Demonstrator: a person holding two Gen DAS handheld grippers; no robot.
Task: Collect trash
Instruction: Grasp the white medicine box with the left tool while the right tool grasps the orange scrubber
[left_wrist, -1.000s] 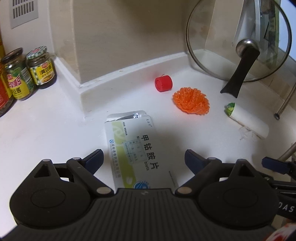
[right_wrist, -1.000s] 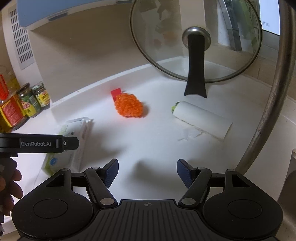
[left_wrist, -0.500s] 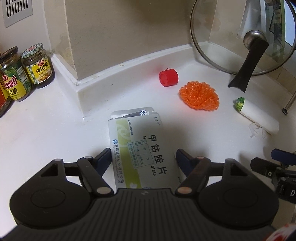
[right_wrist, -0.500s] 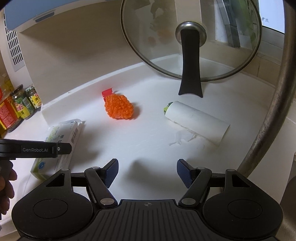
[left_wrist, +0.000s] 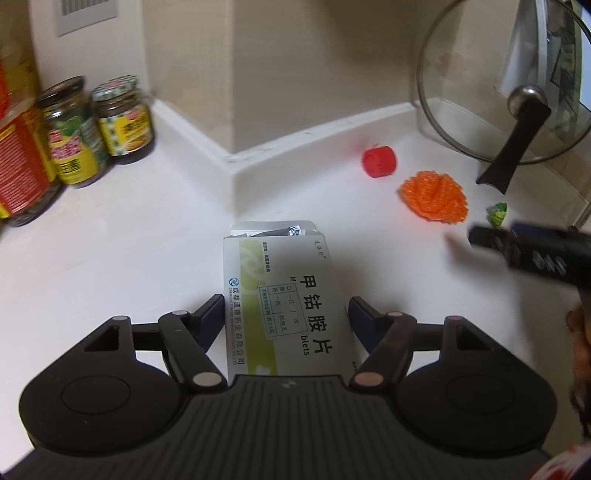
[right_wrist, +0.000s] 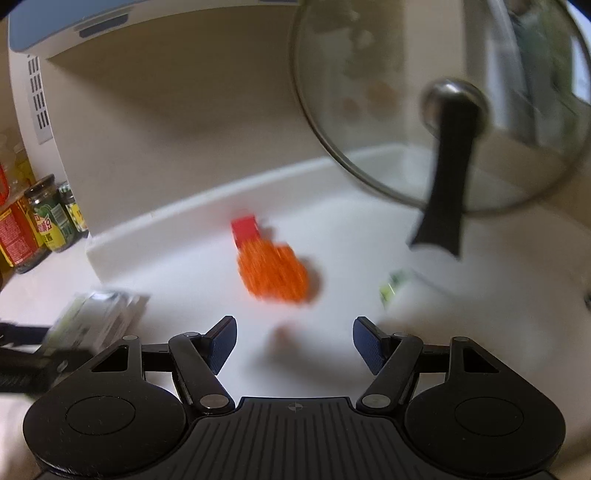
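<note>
Left gripper (left_wrist: 287, 314) low over the white countertop (left_wrist: 110, 258), jaws closing, the medicine box (left_wrist: 284, 295) lying flat between them. Left pad meets the box's left edge; right pad sits just beside its right edge, and contact there cannot be told. The box's near end runs under the gripper body; its far end is open, with foil blister strips (left_wrist: 280, 230) showing.

Right gripper (right_wrist: 294, 339) spread wide, nothing between the jaws, only bare counter beneath. Its view is motion-blurred.

Beyond the box, to the right: orange mesh scrubber (left_wrist: 434, 195), directly ahead of the right gripper in that gripper's own view. Just behind it, a red cap (left_wrist: 379, 161) near the raised counter edge. Right of the scrubber, a white roll with a green end (right_wrist: 393, 290), mostly smeared by blur.

Farther right, a glass pot lid (left_wrist: 461, 92) with a black handle stands tilted against the wall.

Far left, well apart from the box: sauce jars (left_wrist: 99, 125) grouped near the wall.
</note>
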